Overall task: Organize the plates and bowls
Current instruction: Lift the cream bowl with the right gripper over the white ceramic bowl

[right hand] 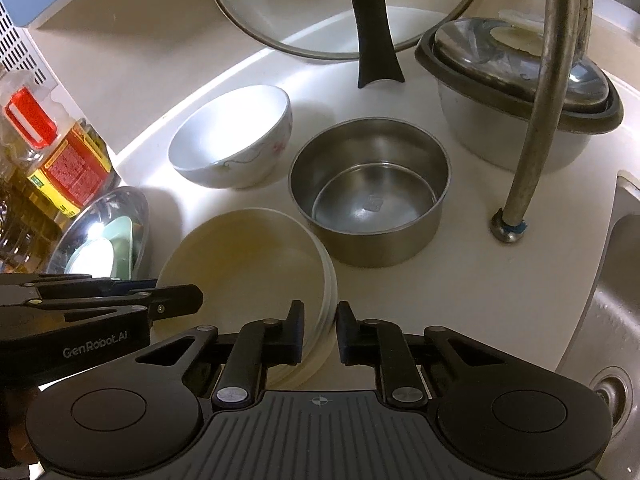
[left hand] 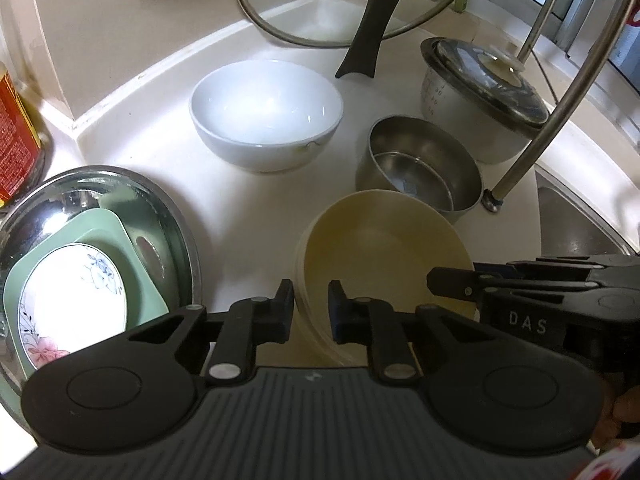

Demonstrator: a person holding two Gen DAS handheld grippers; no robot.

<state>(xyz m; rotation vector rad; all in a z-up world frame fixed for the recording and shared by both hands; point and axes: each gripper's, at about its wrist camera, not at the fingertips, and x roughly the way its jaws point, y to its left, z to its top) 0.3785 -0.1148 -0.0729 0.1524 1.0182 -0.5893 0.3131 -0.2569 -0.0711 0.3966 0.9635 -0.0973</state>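
- Left gripper (left hand: 311,308) clamped on the left rim of the cream plate stack (left hand: 384,256); one finger outside the rim, one inside.
- Right gripper (right hand: 320,330) clamped on the same stack's right rim (right hand: 328,300); the stack sits on the white countertop (left hand: 248,208), right at both grippers' tips.
- Each gripper shows in the other's view, closing in from the side; the stack's near edge is hidden under the gripper bodies.
- Open counter ahead-left of the left gripper, between the stack and the white ceramic bowl (left hand: 266,114).
- Steel pot (right hand: 370,188) just beyond the stack, touching or almost, can't tell.
- Ahead-right of the right gripper: faucet pipe (right hand: 536,128) with its base near the pot, lidded rice-cooker pot (right hand: 520,92) behind it, sink (right hand: 616,300) edge to the right.
- Left of the left gripper: steel basin (left hand: 176,216) holding a green square dish (left hand: 116,232) and a floral plate (left hand: 72,296), partly cut off.
- Glass lid (left hand: 320,8) with black handle leans at the back wall, top cropped.
- Oil bottle (right hand: 60,156) far left, label unreadable.
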